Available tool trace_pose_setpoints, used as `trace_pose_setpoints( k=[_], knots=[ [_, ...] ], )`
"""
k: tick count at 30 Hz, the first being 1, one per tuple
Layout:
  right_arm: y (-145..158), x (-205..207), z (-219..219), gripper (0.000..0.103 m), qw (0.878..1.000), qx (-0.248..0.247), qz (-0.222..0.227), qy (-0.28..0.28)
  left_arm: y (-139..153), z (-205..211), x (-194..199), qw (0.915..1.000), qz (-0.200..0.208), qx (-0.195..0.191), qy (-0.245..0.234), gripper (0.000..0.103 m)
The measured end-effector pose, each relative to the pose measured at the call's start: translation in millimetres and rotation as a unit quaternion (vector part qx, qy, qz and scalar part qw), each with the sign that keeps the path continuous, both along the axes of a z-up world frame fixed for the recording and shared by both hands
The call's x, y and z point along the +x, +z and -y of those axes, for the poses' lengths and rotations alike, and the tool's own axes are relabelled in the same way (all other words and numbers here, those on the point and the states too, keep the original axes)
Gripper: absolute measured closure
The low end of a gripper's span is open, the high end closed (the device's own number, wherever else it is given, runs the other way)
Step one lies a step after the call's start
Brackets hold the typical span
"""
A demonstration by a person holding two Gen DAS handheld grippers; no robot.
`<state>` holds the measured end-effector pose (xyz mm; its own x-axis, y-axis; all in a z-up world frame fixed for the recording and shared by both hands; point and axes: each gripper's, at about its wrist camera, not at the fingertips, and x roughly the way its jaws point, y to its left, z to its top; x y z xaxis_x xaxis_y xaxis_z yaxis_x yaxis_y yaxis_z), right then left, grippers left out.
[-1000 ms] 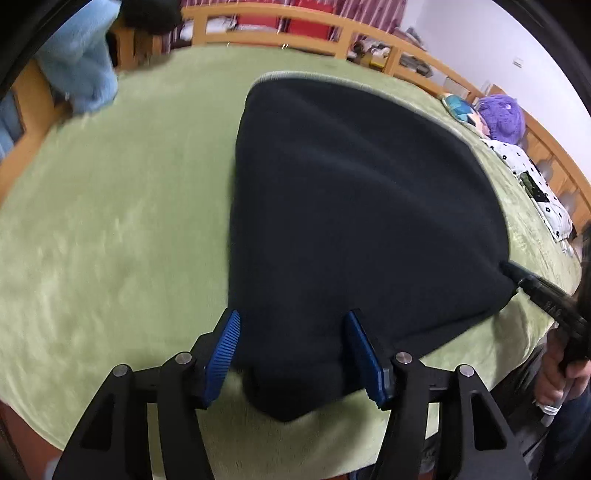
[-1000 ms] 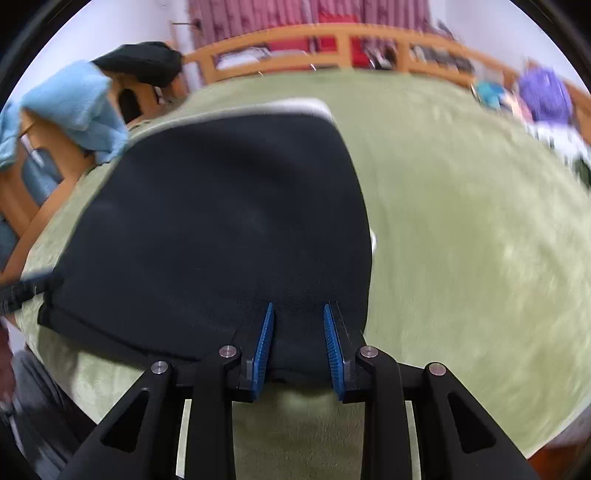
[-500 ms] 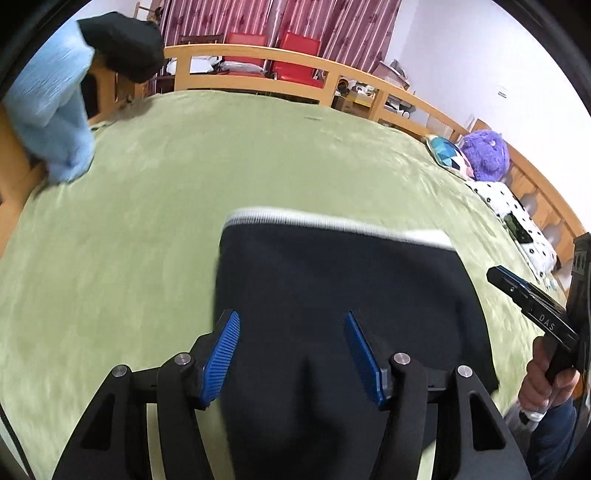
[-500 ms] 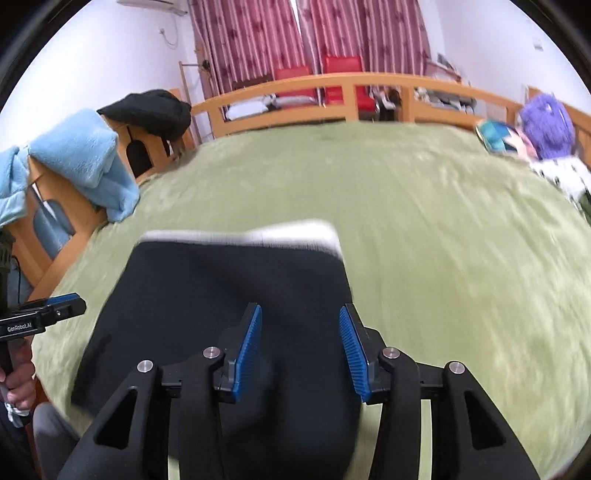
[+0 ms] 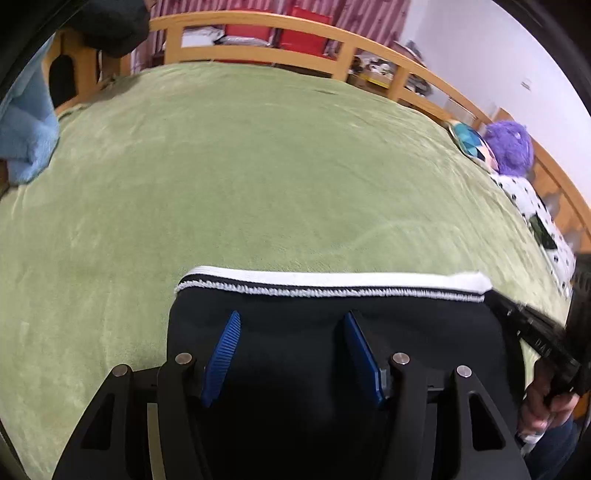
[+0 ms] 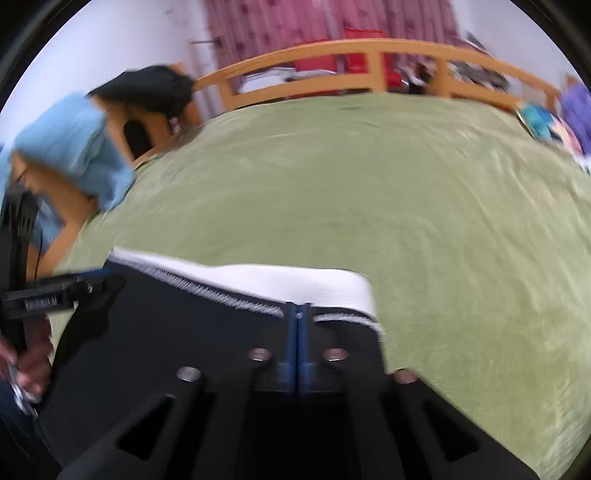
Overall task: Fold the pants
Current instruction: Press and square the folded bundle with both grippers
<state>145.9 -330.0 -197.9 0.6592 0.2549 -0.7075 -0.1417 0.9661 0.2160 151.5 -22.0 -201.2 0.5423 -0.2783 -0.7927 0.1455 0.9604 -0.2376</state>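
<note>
**A:** Where are the pants [image 5: 332,332] in this one? All I see is a big black slab at 6 o'clock.

**B:** That's them. Black pants lying on the green blanket [image 5: 258,166], at the edge nearest the cameras. The white waistband [image 5: 332,280] runs straight across their far edge, with a fuzzy white stitch line just under it. In the left view they fill the bottom middle, from about 7 to 5 o'clock.

**A:** And the left gripper [image 5: 291,354]? Is it holding anything?

**B:** Doesn't look like it. The blue pads [image 5: 221,354] stand roughly half open over the black cloth, and nothing is pinched between them. The fabric is just behind and under them.

**A:** Right gripper [image 6: 297,332]?

**B:** Pads pressed completely together, no gap. The tips sit right at the waistband's stitch line, at around 6 o'clock in that view. That picture is blurry, so I can't tell if any fabric is caught between them.

**A:** What's the stuff around the edges?

**B:** There's a wooden rail [image 5: 258,26] across 12 o'clock, a light blue towel [image 5: 26,122] at 9 to 10, and a purple plush toy [image 5: 511,147] at 2 o'clock. In the left view the right gripper pokes in at 4 o'clock, with a hand [image 5: 543,406] on its handle.
</note>
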Motion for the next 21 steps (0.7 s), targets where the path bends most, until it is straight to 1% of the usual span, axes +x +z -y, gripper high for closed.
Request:
trace_pose_setpoints(
  k=[1,2,4,6,7,8,9,10,11,13,15,16,17,18,19,20,21],
  knots=[
    [-2,1,-1,0.103,1.000,-0.004,-0.003,-0.003,2,0,0,1.0000,-0.002,0.001,0.003,0.048],
    [0,0,-4,0.103,1.000,-0.012,-0.001,-0.005,5,0,-3,0.9999,-0.002,0.009,0.005,0.048],
    [10,-8,-7,0.103,0.999,-0.038,0.006,-0.017,16,-1,-23,0.9998,0.002,0.021,0.003,0.048],
    [23,-23,-4,0.101,0.999,-0.038,0.013,-0.031,24,-5,-42,0.9999,0.007,0.012,-0.009,0.048],
    [30,-37,-1,0.095,0.999,-0.031,0.018,-0.038,27,-6,-60,0.9998,0.010,0.008,-0.014,0.048],
    [33,-49,1,0.090,0.999,-0.023,0.022,-0.038,28,-7,-73,0.9998,0.011,0.008,-0.017,0.048],
    [33,-64,3,0.084,0.999,-0.012,0.021,-0.032,29,-7,-87,0.9997,0.013,0.010,-0.019,0.047],
    [33,-73,3,0.082,0.999,-0.008,0.015,-0.028,27,-8,-107,0.9996,0.015,0.018,-0.019,0.046],
    [29,-85,4,0.082,1.000,-0.010,0.008,-0.027,24,-8,-118,0.9994,0.014,0.026,-0.017,0.045],
    [17,-110,4,0.082,1.000,-0.019,-0.009,-0.019,12,-10,-140,0.9989,-0.002,0.046,-0.008,0.045],
    [6,-129,9,0.082,0.999,-0.029,-0.018,-0.022,-1,-19,-160,0.9977,-0.015,0.064,0.018,0.044],
    [4,-139,17,0.080,0.999,-0.029,-0.024,-0.039,-4,-25,-170,0.9968,-0.022,0.069,0.033,0.038],
    [3,-143,22,0.076,0.998,-0.022,-0.033,-0.048,-6,-32,-179,0.9967,-0.032,0.057,0.048,0.036],
    [1,-147,30,0.067,0.997,-0.014,-0.048,-0.063,-7,-38,-186,0.9967,-0.040,0.039,0.058,0.036],
    [-1,-152,37,0.065,0.995,-0.005,-0.059,-0.076,-5,-43,-193,0.9965,-0.048,0.020,0.065,0.036],
    [-1,-158,42,0.065,0.994,0.003,-0.061,-0.087,-2,-46,-200,0.9963,-0.051,0.010,0.069,0.038],
    [1,-162,44,0.066,0.993,0.002,-0.063,-0.096,3,-46,-205,0.9963,-0.048,0.008,0.071,0.039]
  ],
)
